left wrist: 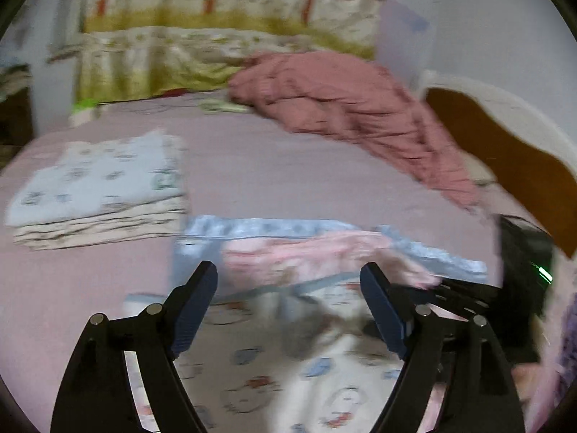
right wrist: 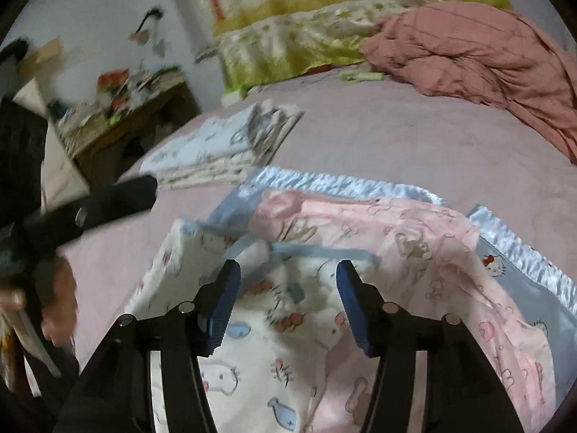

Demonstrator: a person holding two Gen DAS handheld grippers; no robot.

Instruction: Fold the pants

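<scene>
White cartoon-print pants (left wrist: 324, 379) (right wrist: 274, 324) with a grey-blue band along the far edge lie on the mauve bed (left wrist: 288, 173). They rest on a pink printed garment (left wrist: 306, 252) (right wrist: 396, 238) and a light blue satin-edged cloth (left wrist: 252, 227) (right wrist: 324, 180). My left gripper (left wrist: 288, 274) hovers over the band, open, with nothing between its fingers. My right gripper (right wrist: 288, 269) hangs open above the same white cloth, its pads clear of it. The left gripper's black finger (right wrist: 119, 195) shows at the left of the right wrist view, with a hand (right wrist: 57, 303) below it.
A folded stack of printed clothes (left wrist: 97, 195) (right wrist: 216, 151) sits at the left on the bed. A crumpled dusty-pink quilt (left wrist: 342, 101) (right wrist: 487, 54) lies at the far right. A floral pillow (left wrist: 216, 36) stands behind, a wooden headboard (left wrist: 505, 158) at the right, and a cluttered desk (right wrist: 126, 101) beyond the bed's left edge.
</scene>
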